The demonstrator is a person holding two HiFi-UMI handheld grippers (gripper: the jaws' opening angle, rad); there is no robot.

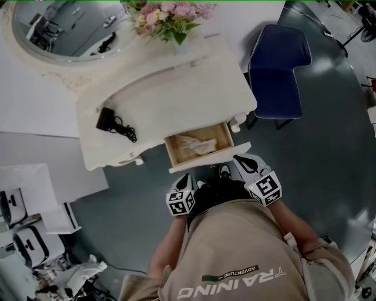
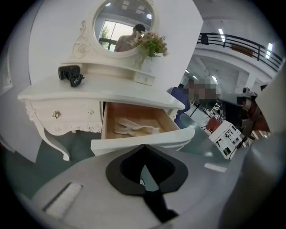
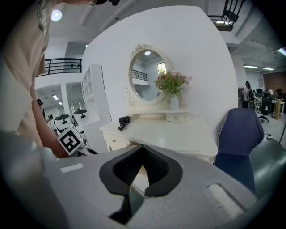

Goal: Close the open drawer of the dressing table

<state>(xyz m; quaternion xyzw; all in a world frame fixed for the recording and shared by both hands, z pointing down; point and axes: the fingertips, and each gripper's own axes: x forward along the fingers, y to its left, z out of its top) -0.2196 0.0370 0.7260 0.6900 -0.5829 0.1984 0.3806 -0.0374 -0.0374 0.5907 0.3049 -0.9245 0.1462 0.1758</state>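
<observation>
The white dressing table (image 1: 176,88) has one drawer (image 1: 198,145) pulled out toward me, with pale cloth-like pieces lying in its wooden box. In the left gripper view the open drawer (image 2: 134,127) fills the middle. My left gripper (image 1: 187,176) is shut and empty, its tip just short of the left part of the drawer front (image 1: 208,159). My right gripper (image 1: 237,157) is shut and empty too, its tip right by the right part of that front. I cannot tell whether either one touches. The left gripper (image 2: 144,146) points at the drawer front (image 2: 143,139); the right gripper (image 3: 143,146) points along the table's edge.
A black hair dryer (image 1: 111,121) with its cord lies on the tabletop. An oval mirror (image 1: 64,26) and a vase of flowers (image 1: 167,17) stand at the back. A blue chair (image 1: 279,67) stands to the right of the table. White boxes and equipment (image 1: 35,235) crowd the floor at left.
</observation>
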